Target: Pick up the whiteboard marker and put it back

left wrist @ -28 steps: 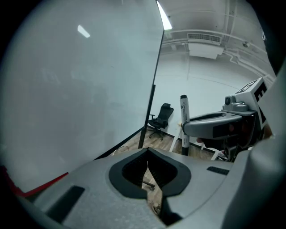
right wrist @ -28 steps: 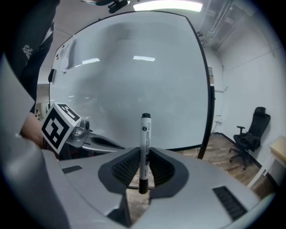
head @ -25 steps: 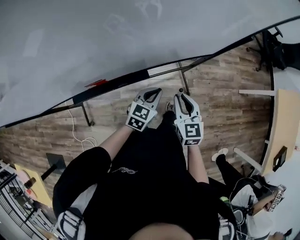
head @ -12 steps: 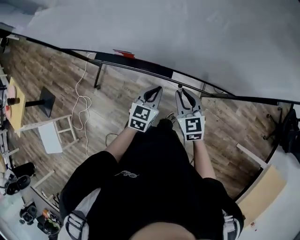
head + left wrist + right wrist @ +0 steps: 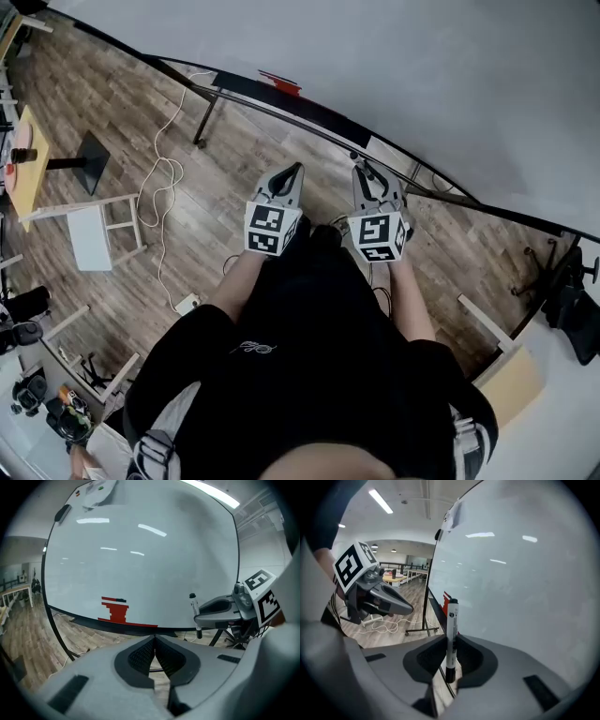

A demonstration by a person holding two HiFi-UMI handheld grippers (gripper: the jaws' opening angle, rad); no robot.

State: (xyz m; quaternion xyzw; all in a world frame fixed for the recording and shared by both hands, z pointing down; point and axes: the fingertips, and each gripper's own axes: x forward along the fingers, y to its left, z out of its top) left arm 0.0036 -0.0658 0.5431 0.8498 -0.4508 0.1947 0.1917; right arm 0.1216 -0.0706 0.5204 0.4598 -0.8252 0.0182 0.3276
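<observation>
Right gripper view looks along my right gripper (image 5: 449,641), whose two pads are closed on the whiteboard marker (image 5: 451,620). The jaws stand slightly apart, stopped by its white barrel, which they clamp low down. The marker stands upright across them, one black end well above the jaws and the other poking out just beneath. It is in the air, close in front of the whiteboard (image 5: 515,573); I cannot tell whether it touches the board.

My left gripper (image 5: 154,639) is squeezed together, its pad tips meeting with nothing between them.

From the head view I hold both grippers side by side in front of my body, over the wooden floor (image 5: 187,206), pointing toward the board's lower edge. A red block (image 5: 115,613) sits at the board's bottom ledge, off to my left and well apart from the marker.
</observation>
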